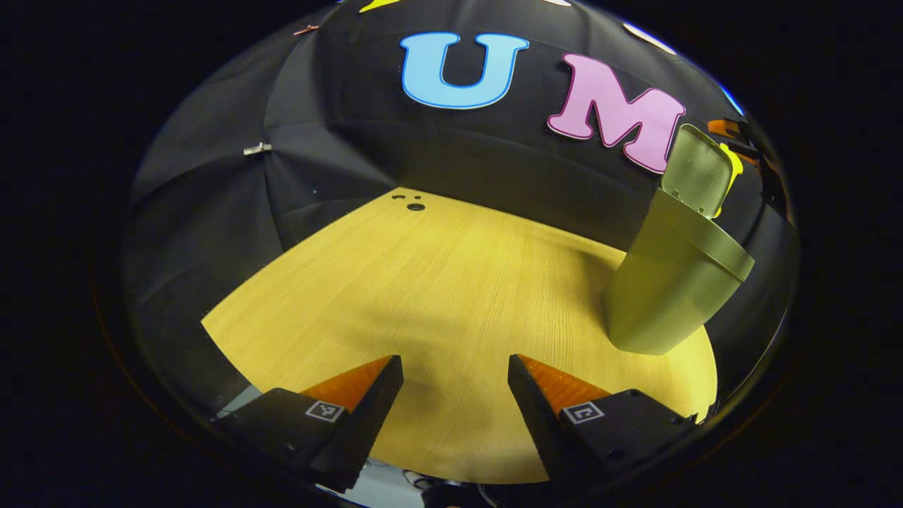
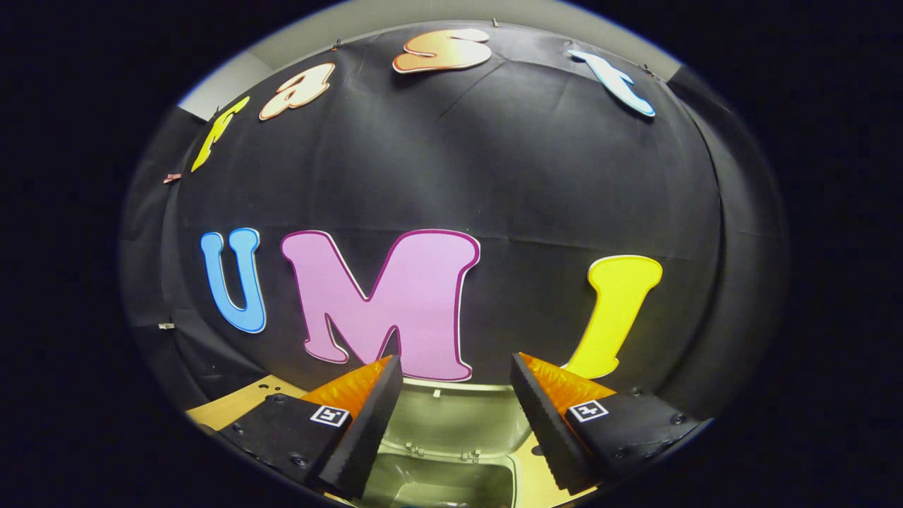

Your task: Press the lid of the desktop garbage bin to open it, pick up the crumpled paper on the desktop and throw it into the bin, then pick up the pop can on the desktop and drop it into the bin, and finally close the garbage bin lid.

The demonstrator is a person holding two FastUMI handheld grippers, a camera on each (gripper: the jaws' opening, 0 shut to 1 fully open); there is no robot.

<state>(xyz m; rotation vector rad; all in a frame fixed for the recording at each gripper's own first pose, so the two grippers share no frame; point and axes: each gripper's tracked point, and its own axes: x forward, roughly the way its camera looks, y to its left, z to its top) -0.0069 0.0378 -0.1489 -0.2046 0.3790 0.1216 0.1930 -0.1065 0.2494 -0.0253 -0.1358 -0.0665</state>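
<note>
With its lid swung up, the garbage bin stands at 3 o'clock on the tabletop, where the right hand-held gripper is held released above its mouth, seemingly for dropping, while the left hand-held gripper is kept released aside.

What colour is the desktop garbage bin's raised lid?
Olive green lid, same as the bin body; clearest in the left gripper view.

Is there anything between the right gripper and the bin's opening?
Nothing visible. The right gripper is open and empty, right above the bin, whose lid stands raised behind the opening. The left gripper view shows the lid up too.
</note>
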